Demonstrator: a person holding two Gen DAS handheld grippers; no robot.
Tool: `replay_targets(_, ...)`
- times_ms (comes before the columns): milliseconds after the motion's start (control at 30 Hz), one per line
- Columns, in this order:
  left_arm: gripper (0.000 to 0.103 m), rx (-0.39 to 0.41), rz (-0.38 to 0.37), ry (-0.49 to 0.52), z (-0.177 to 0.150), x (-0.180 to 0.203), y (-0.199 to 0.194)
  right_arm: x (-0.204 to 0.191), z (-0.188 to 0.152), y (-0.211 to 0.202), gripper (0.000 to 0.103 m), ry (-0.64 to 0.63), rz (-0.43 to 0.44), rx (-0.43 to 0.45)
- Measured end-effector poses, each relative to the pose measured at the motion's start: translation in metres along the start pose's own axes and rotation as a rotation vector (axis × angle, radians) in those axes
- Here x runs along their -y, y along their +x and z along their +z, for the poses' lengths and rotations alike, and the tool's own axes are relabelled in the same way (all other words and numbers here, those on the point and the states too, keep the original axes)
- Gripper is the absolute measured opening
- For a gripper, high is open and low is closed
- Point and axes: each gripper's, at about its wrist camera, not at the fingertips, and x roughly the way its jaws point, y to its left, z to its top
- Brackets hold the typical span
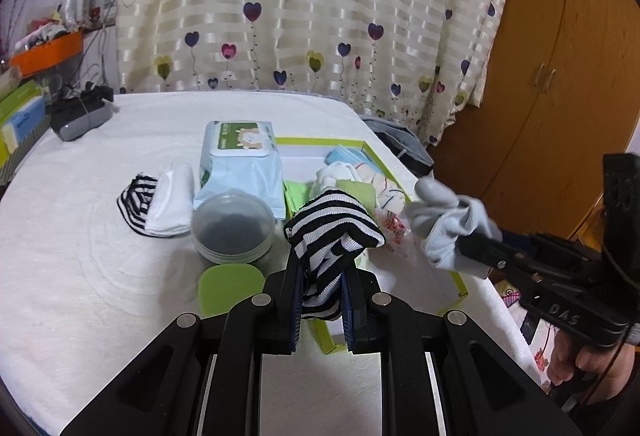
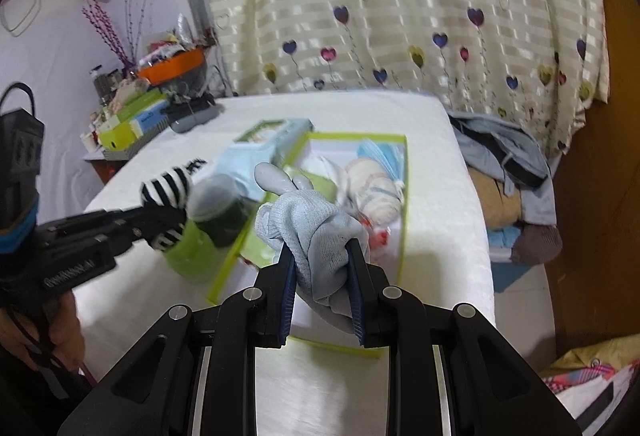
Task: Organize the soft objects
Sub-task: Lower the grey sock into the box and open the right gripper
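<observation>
- Here, left gripper (image 1: 320, 272) fingers clamped on black-and-white striped sock (image 1: 334, 226), raised just before the green-rimmed box (image 1: 460, 278).
- Right gripper (image 2: 322, 268) fingers clamped on grey sock (image 2: 316, 232), above that box.
- Beyond left fingers: round lidded jar (image 1: 233, 226), wipes pack (image 1: 240, 164), 2 folded socks (image 1: 154, 204) on white table (image 1: 80, 256).

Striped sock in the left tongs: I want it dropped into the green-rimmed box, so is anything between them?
Nothing visible blocks it. The black-and-white striped sock hangs at the green-rimmed white box's near edge; the round lidded jar stands aside, outside the box.
</observation>
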Motion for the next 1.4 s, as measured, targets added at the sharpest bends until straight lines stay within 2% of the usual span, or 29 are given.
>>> replay_targets(233,0.014,-0.018,-0.01,0.002,-0.001,0.001,0.01,0.008,-0.01,0.029,0.024,0.001,-0.011,-0.093)
replay_targets(400,0.014,-0.024,-0.009,-0.007,-0.002,-0.001,0.013,0.008,-0.012,0.05,0.024,-0.007,-0.02,-0.126)
replay_targets(867,0.014,-0.038,-0.02,-0.018,-0.002,-0.004,0.023,0.015,0.025,0.085,0.024,-0.026,-0.08,-0.059)
replay_targets(1100,0.014,-0.043,-0.025,-0.019,-0.002,-0.003,0.024,0.019,0.028,0.09,0.025,-0.004,-0.065,-0.059)
replay_targets(1200,0.014,-0.045,-0.028,-0.016,-0.002,-0.002,0.025,0.018,0.019,0.085,0.029,-0.01,-0.039,-0.08)
replay_targets(1267,0.014,-0.05,-0.031,-0.013,-0.003,0.0,0.026,0.017,0.012,0.08,0.042,-0.015,-0.038,-0.086)
replay_targets(1400,0.014,-0.056,-0.038,-0.002,-0.003,0.006,0.028,0.015,0.004,0.069,0.046,-0.031,-0.038,-0.082)
